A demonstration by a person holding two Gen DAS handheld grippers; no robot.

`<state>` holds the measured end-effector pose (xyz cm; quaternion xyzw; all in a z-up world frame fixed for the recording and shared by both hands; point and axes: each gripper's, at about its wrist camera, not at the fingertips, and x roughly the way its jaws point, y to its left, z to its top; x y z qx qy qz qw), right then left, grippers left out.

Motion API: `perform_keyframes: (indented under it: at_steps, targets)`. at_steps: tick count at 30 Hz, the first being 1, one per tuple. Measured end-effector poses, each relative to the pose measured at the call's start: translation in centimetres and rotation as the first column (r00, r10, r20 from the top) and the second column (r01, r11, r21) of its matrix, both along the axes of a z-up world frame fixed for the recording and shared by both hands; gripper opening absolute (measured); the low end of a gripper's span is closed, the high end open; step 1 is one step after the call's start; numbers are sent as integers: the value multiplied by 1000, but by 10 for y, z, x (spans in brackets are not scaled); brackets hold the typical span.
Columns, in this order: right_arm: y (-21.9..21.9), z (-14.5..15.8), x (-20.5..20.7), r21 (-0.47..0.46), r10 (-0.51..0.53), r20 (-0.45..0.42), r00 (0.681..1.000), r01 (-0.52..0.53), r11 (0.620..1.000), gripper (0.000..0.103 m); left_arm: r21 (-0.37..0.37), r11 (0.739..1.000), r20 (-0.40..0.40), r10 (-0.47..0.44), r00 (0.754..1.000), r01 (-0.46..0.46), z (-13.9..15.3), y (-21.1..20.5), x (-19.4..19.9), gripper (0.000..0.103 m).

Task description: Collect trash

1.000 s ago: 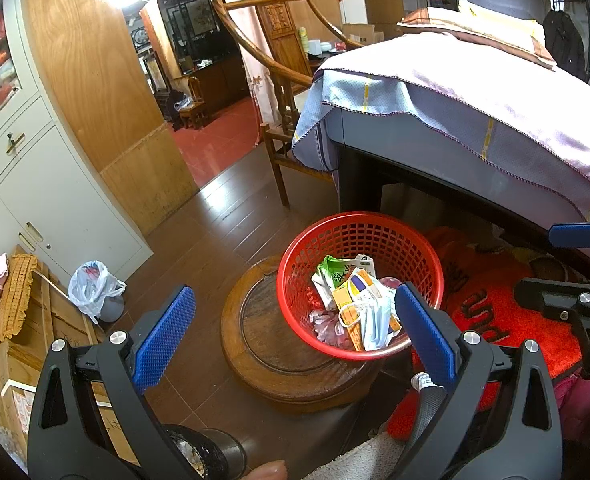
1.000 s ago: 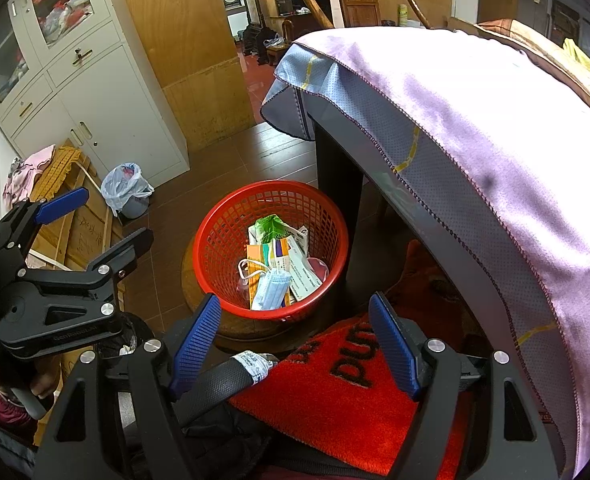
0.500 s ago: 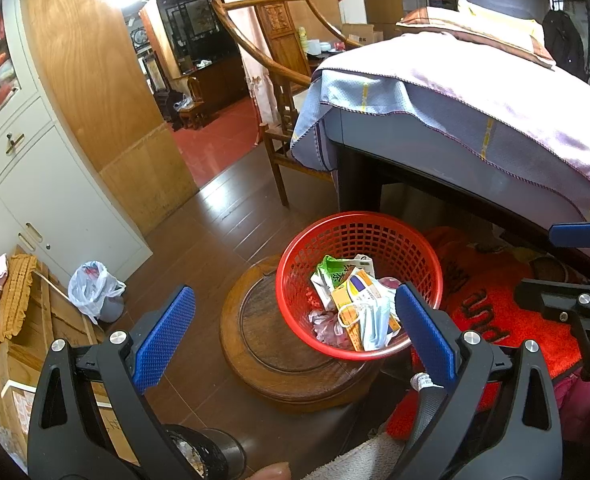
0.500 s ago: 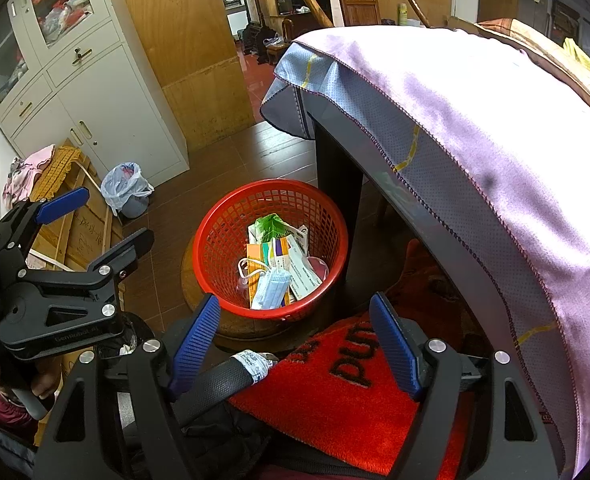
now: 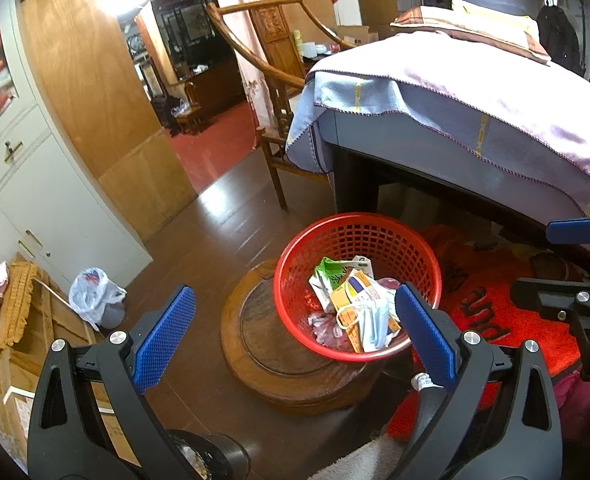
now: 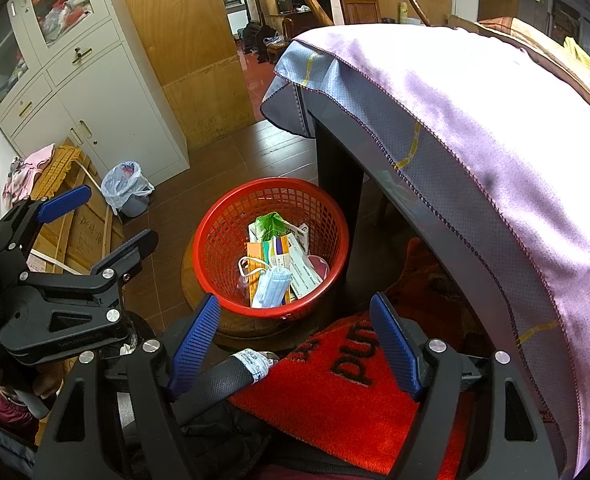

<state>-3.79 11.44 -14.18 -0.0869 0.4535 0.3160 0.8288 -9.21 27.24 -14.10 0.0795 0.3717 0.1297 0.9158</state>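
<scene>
Right wrist view looks down on the red basket [image 6: 271, 246], which stands on a round wooden stand [image 5: 295, 364] beside the table leg [image 6: 339, 200]. Inside lie a blue mask [image 6: 271, 290], a green-topped carton [image 6: 269, 226] and paper packets [image 6: 295, 264]. Both the right gripper [image 6: 295, 346] and left gripper [image 5: 291, 330] hang short of the basket, spread wide and holding nothing. No loose trash shows near it, so collecting looks done or paused; any next move needs a fresh piece found first. Left of the basket, a small bagged bin [image 6: 129, 190] stands well apart.

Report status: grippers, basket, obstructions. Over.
Left gripper open, empty. Right gripper open, empty. Red basket holds trash, on wooden stand. Nothing in the way.
</scene>
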Motion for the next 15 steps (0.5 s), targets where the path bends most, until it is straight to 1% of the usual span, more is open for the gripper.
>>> perform_keyframes:
  at_steps: [8, 15]
  targets:
    - [0, 0, 0, 0, 0, 0, 1000, 0, 1000, 76, -29, 1000, -6, -5, 1000, 5, 4, 3, 1, 96]
    - [0, 1, 0, 1, -1, 0, 1000, 1, 1000, 76, -22, 1000, -3, -3, 1000, 3, 6, 2, 1, 96]
